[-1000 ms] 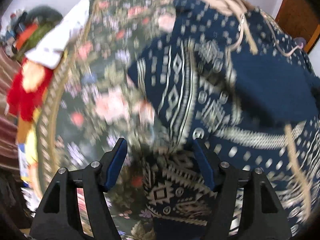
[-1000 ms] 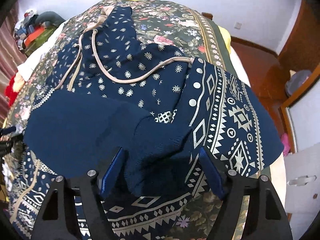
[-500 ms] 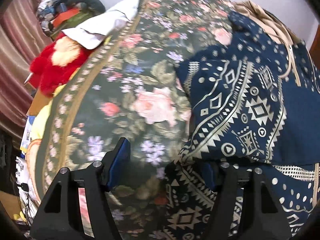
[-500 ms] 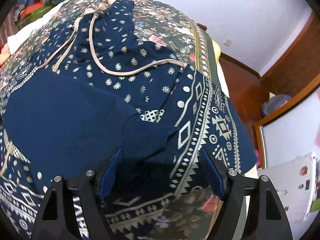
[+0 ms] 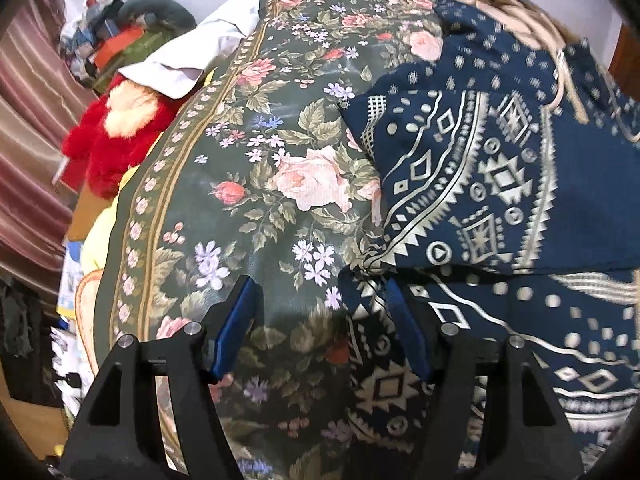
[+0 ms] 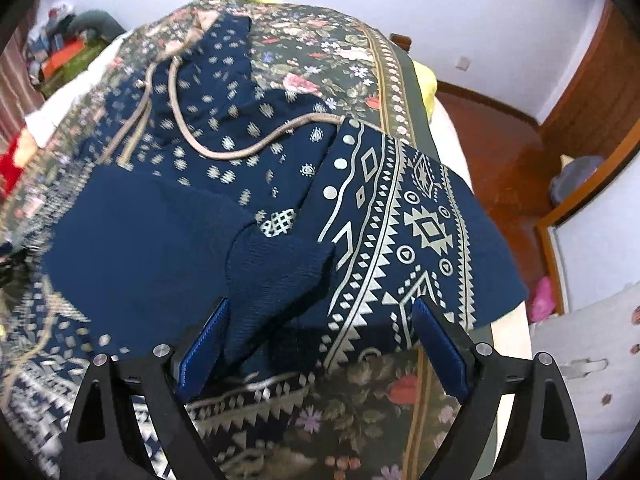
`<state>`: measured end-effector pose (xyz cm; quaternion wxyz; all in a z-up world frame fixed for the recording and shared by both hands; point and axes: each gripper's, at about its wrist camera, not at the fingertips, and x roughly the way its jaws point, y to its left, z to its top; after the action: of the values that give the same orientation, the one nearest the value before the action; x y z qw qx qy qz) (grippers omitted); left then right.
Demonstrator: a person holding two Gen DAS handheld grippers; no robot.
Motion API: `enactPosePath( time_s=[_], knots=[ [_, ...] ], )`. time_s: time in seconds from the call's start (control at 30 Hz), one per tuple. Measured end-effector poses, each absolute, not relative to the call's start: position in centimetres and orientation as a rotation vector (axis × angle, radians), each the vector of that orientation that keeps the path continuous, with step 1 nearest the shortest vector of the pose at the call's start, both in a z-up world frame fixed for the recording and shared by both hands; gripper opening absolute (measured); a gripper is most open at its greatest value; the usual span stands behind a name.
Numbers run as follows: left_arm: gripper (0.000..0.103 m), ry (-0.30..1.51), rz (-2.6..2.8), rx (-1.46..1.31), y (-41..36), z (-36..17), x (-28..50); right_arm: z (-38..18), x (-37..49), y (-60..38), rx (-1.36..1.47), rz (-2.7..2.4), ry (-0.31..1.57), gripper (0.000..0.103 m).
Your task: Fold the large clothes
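Note:
A navy hoodie with silver geometric print [image 6: 248, 184] lies on a dark floral bedspread [image 5: 256, 184], sleeves folded across its body, tan drawstrings [image 6: 224, 148] looping over the chest. My right gripper [image 6: 320, 340] is open, low over the plain ribbed cuff [image 6: 280, 276] of a folded sleeve, holding nothing. My left gripper [image 5: 320, 320] is open over the bedspread at the hoodie's left edge [image 5: 472, 184]; its right finger [image 5: 404, 332] rests against the printed fabric.
A red plush toy [image 5: 112, 136], a white cloth [image 5: 208, 56] and a cluttered pile [image 5: 112, 32] lie left of the bed. A curtain [image 5: 28, 120] hangs far left. The bed's right edge [image 6: 504, 344] drops to a wooden floor [image 6: 504, 132], beside a white cabinet [image 6: 592, 320].
The left gripper has swung left and pulled back from over the hoodie to its left edge, over the bedspread. The right gripper has shifted slightly, still open above the cuff.

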<state>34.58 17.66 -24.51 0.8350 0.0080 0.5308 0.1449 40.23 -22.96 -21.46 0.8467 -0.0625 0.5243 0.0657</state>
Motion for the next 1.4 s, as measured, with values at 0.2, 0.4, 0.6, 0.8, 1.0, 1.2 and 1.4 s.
enactPosePath(
  time_s=[0.2,0.4,0.6,0.8,1.0,1.2,1.4],
  knots=[
    [0.067,1.07,0.254,0.011,17.1,-19.5,34.5,-18.2,39.0,-25.3,-0.073,0.145,1.062,0.09],
    [0.073,0.985,0.195,-0.025,15.3,-15.3,36.4,-16.4,39.0,-30.0,0.04,0.111,1.03,0.09],
    [0.073,0.999,0.098,-0.099,11.4,-15.4,40.8,-17.6,39.6,-35.8,0.211,0.076,1.06,0.091],
    [0.073,1.098,0.015,-0.101,5.8,-19.1,44.6,-21.9,40.9,-40.5,0.432,0.055,1.143,0.09],
    [0.073,1.177,-0.064,-0.077,1.5,-22.0,46.6,-25.4,42.9,-41.7,0.536,0.063,1.175,0.086],
    [0.073,1.178,-0.084,-0.021,-1.2,-23.4,47.8,-27.0,45.4,-41.8,0.584,0.049,1.157,0.07],
    [0.074,1.18,-0.074,-0.094,-0.9,-23.9,48.8,-27.2,47.0,-41.0,0.499,0.005,1.138,0.033]
  ],
)
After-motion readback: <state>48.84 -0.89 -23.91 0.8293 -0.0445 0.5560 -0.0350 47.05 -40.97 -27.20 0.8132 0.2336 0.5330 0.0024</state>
